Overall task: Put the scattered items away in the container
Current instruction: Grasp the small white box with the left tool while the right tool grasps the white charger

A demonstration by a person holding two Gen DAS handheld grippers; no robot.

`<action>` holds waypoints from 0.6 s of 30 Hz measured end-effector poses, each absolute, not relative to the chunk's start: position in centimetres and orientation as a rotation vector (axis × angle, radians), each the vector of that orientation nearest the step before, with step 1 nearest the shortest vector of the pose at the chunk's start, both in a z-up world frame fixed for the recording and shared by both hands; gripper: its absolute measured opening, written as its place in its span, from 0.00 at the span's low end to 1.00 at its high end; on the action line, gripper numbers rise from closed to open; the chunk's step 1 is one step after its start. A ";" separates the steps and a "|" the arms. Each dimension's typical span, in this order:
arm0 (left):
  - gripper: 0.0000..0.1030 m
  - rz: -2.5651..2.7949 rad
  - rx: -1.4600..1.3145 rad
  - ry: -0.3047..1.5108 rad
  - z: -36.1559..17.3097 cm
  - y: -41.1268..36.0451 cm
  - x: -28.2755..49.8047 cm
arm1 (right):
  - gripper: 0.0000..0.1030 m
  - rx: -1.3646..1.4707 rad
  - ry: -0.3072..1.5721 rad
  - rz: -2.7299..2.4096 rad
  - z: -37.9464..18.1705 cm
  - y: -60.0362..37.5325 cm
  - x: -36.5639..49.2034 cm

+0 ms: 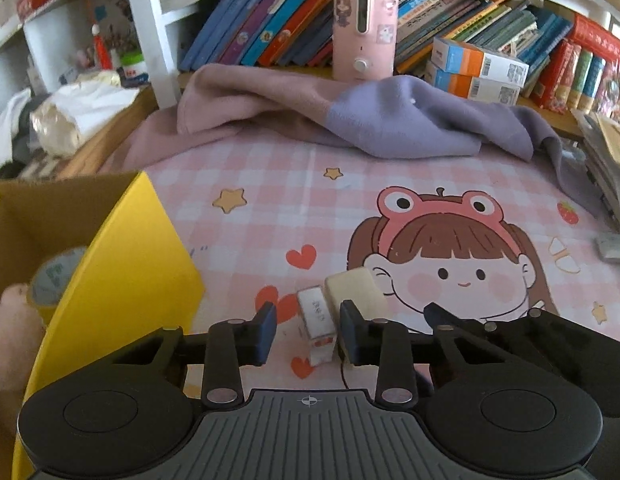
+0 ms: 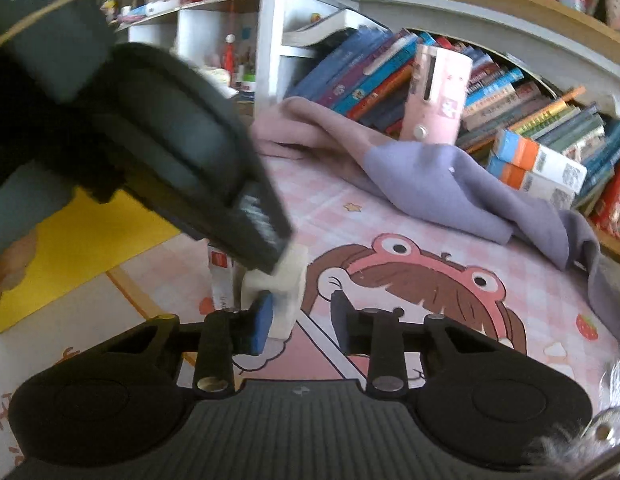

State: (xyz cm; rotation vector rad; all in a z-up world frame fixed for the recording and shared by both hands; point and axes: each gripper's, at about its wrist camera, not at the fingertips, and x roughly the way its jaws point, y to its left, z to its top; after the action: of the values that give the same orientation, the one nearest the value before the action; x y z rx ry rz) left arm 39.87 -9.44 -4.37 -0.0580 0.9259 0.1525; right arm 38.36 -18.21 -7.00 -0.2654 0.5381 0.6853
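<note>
Pink checked cartoon mat (image 1: pixel 270 208) covers the desk below crowded bookshelves. On it, a small white box (image 1: pixel 317 322) and a cream eraser (image 1: pixel 355 290) lie side by side. Left gripper (image 1: pixel 308 332) brackets the box, jaws narrow, apparently not pressing. Right gripper (image 2: pixel 298 322) narrow, empty. Yellow carton (image 1: pixel 122 280) stands left.

The counter (image 1: pixel 270 184) is covered by a pink checked mat printed with a cartoon girl, stars and hearts. At 12 o'clock, a row of leaning books (image 1: pixel 270 12) fills a wooden shelf (image 1: pixel 557 120). A white upright post (image 1: pixel 150 36) stands at 11 o'clock, with cluttered white shelving (image 1: pixel 42 40) at 10 o'clock. A pink and purple cloth (image 1: pixel 349 116) lies crumpled along the mat's far edge. Daylight is soft and even.
</note>
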 end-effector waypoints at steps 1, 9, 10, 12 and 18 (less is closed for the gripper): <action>0.32 0.152 -0.065 0.929 -4.3 -9.4 39.7 | 0.30 -0.254 0.546 0.685 -7.0 -18.4 38.5; 0.28 0.199 -0.096 0.931 -4.1 -8.7 39.6 | 0.30 -0.225 0.539 0.736 -6.5 -18.5 38.2; 0.27 0.205 -0.113 0.934 -4.2 -8.5 39.8 | 0.30 -0.230 0.532 0.741 -6.5 -18.3 38.1; 0.23 0.207 -0.115 0.949 -4.7 -8.4 40.5 | 0.31 -0.253 0.515 0.749 -6.7 -17.8 38.0; 0.21 0.196 -0.108 0.972 -5.3 -7.7 41.2 | 0.41 -0.302 0.479 0.782 -7.1 -16.6 37.7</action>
State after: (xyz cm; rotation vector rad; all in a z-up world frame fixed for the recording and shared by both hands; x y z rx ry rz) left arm 41.22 -7.72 -5.34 -0.1080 0.9720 0.1956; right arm 37.71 -16.57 -7.09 -0.3015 0.4789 0.7824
